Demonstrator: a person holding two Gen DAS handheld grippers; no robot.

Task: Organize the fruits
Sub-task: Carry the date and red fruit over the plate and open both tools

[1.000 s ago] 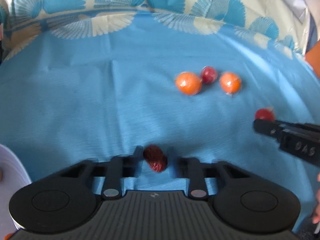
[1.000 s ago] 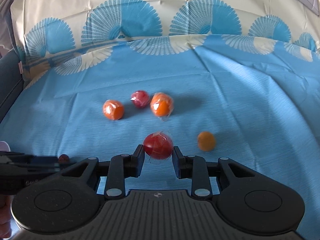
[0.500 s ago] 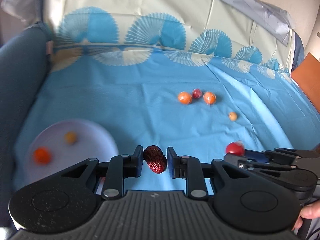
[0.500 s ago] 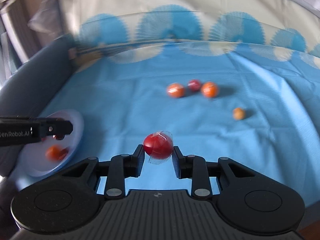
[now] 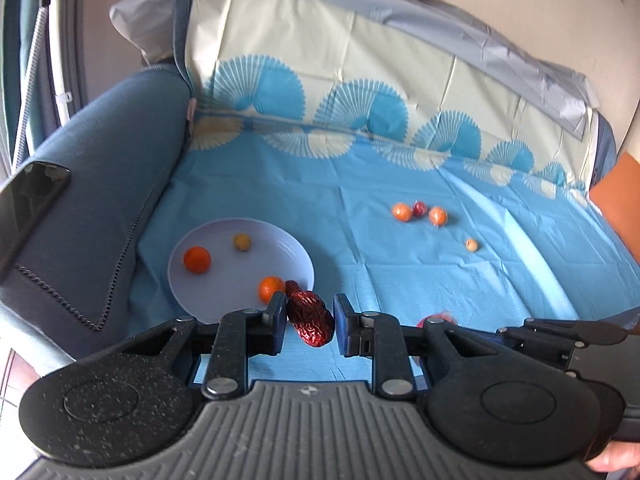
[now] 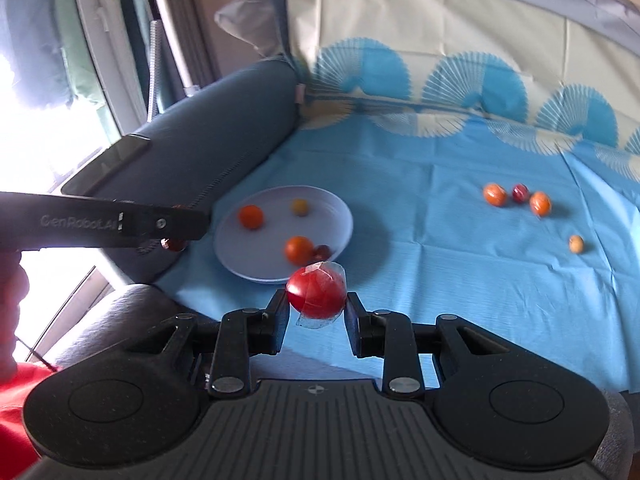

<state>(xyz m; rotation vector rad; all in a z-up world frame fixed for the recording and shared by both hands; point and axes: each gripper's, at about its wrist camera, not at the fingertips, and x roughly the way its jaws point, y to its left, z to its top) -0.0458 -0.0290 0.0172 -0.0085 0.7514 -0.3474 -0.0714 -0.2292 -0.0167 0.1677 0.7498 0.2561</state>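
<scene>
My left gripper point(image 5: 310, 312) is shut on a wrinkled dark red date point(image 5: 312, 322), held above the near rim of a white plate point(image 5: 224, 284). Two oranges point(image 5: 197, 259) and a small yellow fruit point(image 5: 242, 242) lie on that plate. My right gripper point(image 6: 318, 304) is shut on a round red fruit in clear wrap point(image 6: 317, 294), just in front of the plate point(image 6: 344, 220). The left gripper point(image 6: 172, 236) shows at the left of that view. Two oranges point(image 5: 401, 212), a red fruit point(image 5: 419, 208) and a small tan fruit point(image 5: 471, 245) lie further out on the blue cloth point(image 5: 400, 280).
A grey-blue sofa armrest point(image 5: 120, 200) runs along the left of the plate, with a dark flat device point(image 5: 28, 208) on top. The patterned cloth climbs the backrest point(image 5: 360, 80). An orange board point(image 5: 616, 192) stands at the far right. A window point(image 6: 40, 120) is beyond the armrest.
Both grippers have pulled back, risen and swung left, each still holding its fruit. The plate and the armrest have come into view, and the loose fruits now look small and far.
</scene>
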